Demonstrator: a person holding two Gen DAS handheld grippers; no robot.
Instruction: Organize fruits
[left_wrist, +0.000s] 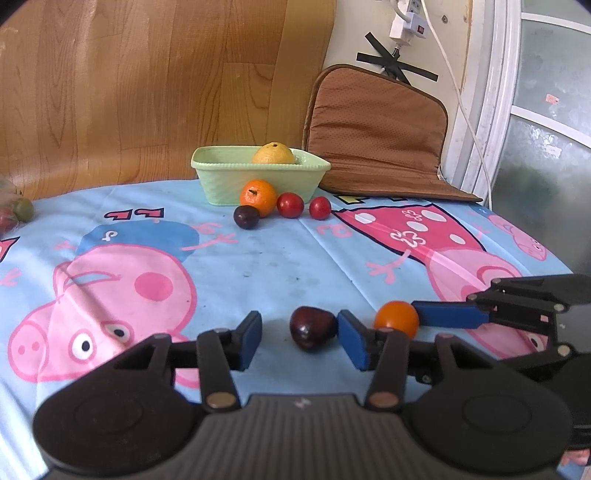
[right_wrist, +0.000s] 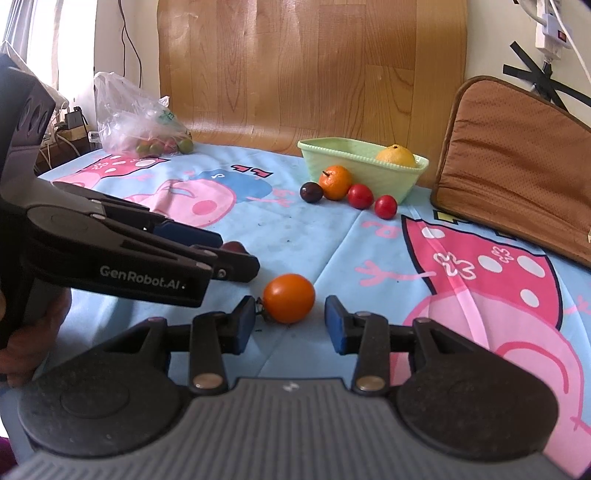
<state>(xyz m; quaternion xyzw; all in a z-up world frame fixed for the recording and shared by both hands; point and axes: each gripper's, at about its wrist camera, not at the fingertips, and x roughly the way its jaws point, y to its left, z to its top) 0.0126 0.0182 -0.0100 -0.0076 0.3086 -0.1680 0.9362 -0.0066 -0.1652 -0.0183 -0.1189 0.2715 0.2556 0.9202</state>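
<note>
You're parking the left gripper (left_wrist: 299, 338) low in the frame with its fingers released around the dark plum (left_wrist: 312, 328), and the right gripper (right_wrist: 290, 320) is bracketing the orange tomato (right_wrist: 289, 297) unclenched, probably lining up both grabs. The green basket (right_wrist: 369, 173) is sitting upper right on the bench, with more fruit lined up just in front of it.

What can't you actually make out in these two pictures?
- Inside of the green basket: both views, its wall hides everything but the top of the yellow fruit.
- Contents of the plastic bag: right wrist view, small and veiled by crinkled film; cut off at the left edge in the left wrist view.
- Dark plum near the left tongs: right wrist view, mostly hidden behind them.
- Hand: right wrist view, cut off by the edge.
</note>
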